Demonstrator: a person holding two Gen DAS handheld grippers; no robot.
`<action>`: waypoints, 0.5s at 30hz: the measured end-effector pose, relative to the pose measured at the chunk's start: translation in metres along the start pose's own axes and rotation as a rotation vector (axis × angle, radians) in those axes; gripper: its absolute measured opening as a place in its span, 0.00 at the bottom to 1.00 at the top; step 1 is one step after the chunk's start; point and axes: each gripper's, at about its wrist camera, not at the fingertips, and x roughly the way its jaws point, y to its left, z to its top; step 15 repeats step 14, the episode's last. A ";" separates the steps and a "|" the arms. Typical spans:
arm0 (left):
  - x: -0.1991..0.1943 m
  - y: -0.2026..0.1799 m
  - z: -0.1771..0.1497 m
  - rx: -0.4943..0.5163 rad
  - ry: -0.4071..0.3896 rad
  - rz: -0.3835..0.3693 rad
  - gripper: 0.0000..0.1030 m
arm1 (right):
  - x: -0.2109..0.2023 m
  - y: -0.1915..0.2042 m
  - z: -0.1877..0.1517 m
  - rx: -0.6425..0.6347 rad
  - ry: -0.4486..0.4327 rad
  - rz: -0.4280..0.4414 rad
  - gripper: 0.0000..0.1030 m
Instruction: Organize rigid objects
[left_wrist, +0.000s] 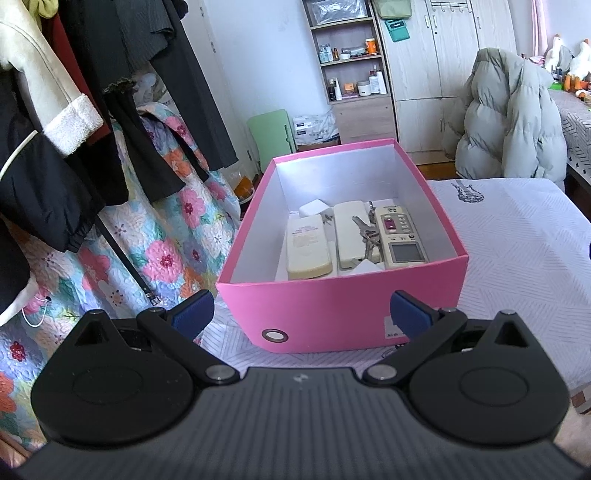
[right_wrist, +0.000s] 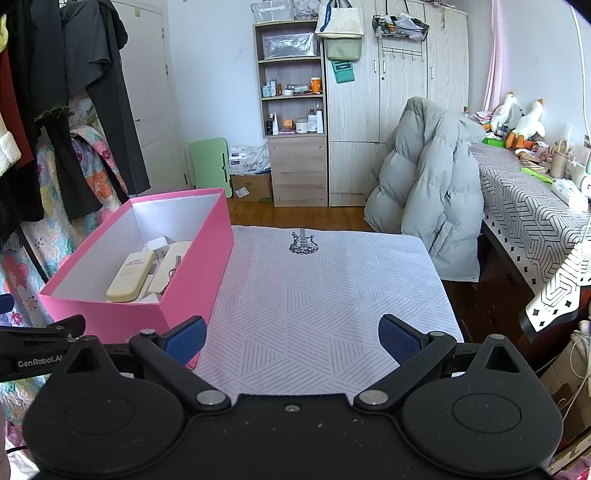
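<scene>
A pink box (left_wrist: 343, 310) with a white inside stands on the left part of a white patterned table cloth (right_wrist: 325, 295). Inside lie a cream remote face down (left_wrist: 307, 246), a second cream remote (left_wrist: 351, 236), a bunch of keys (left_wrist: 367, 230), a remote with buttons and a screen (left_wrist: 400, 236) and a white block (left_wrist: 314, 208). My left gripper (left_wrist: 302, 316) is open, just in front of the box's near wall, holding nothing. My right gripper (right_wrist: 293, 341) is open over the bare cloth, to the right of the pink box (right_wrist: 199, 258).
Clothes (left_wrist: 74, 110) hang on a rack at the left over a floral quilt (left_wrist: 177, 236). A grey puffer coat (right_wrist: 432, 192) drapes a chair beyond the table. A shelf unit (right_wrist: 291, 110), wardrobes and a second patterned table (right_wrist: 532, 210) with plush toys stand behind.
</scene>
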 end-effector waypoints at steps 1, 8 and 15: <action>0.000 0.000 0.000 0.001 -0.001 0.006 1.00 | 0.000 0.000 0.000 0.001 0.000 0.000 0.98; -0.001 0.001 0.000 0.003 -0.005 0.004 1.00 | 0.001 -0.001 0.000 0.002 0.002 0.001 0.98; -0.002 0.002 0.000 0.006 -0.003 -0.006 1.00 | 0.002 -0.001 0.000 0.003 0.005 0.003 0.98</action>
